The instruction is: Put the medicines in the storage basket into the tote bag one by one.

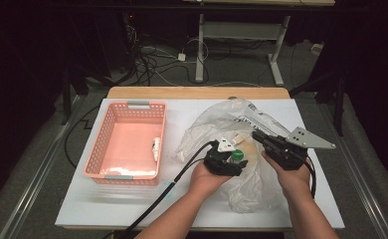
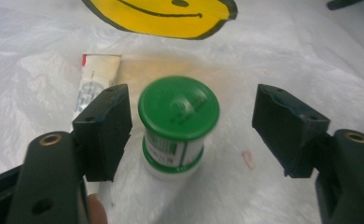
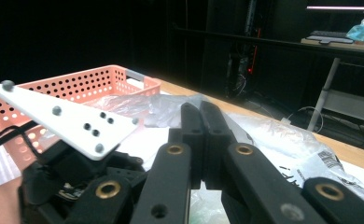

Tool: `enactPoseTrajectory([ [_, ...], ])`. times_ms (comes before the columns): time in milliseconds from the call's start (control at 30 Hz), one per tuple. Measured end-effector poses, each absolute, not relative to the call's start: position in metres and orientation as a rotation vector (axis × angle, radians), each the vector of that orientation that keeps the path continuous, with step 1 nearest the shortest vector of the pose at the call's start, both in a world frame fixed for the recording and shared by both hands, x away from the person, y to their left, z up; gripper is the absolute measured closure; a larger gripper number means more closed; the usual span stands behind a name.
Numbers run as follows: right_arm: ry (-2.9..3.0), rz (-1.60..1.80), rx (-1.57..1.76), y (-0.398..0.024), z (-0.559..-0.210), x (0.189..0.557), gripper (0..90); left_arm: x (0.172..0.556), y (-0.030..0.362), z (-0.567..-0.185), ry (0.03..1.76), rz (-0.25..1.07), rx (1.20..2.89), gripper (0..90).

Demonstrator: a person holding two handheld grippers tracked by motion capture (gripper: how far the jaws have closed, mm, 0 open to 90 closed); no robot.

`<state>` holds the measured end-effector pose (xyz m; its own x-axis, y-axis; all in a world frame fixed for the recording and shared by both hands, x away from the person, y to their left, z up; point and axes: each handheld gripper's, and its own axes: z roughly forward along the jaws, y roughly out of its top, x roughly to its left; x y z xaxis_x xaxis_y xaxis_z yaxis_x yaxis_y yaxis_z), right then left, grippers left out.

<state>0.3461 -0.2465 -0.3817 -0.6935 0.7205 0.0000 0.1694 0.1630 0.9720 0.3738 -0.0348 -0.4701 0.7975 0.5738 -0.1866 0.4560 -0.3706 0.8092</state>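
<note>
A white tabletop (image 1: 132, 199) lay under dark surroundings, a crinkled clear plastic bag (image 1: 209, 124) spread across it beside a pink perforated plastic basket (image 1: 113, 130). The left gripper (image 2: 192, 133) stood wide, its pads clear of the small green-capped white jar (image 2: 178, 123) upright between them on the bag. The right gripper (image 3: 202, 140) sat pressed shut, empty, above the bag.

Green-capped bottle (image 2: 178, 126) between parted jaws; gaps both sides; tube (image 2: 96, 79) behind.
</note>
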Motion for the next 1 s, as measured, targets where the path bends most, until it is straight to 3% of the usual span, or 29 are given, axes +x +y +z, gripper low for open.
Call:
enactPoseTrajectory([
  [567, 1.978, 1.553, 0.830, -0.245, -0.381, 0.345, 90.0, 0.331, 0.002, -0.463, 0.708, 0.093, 1.992, 14.4],
  [800, 1.980, 1.551, 0.829, -0.245, -0.381, 0.345, 90.0, 0.318, 0.021, -0.451, 0.704, 0.059, 1.973, 0.0],
  [1000, 1.981, 1.550, 0.835, -0.245, -0.381, 0.345, 90.0, 0.303, 0.043, -0.442, 0.704, 0.070, 1.978, 0.0],
])
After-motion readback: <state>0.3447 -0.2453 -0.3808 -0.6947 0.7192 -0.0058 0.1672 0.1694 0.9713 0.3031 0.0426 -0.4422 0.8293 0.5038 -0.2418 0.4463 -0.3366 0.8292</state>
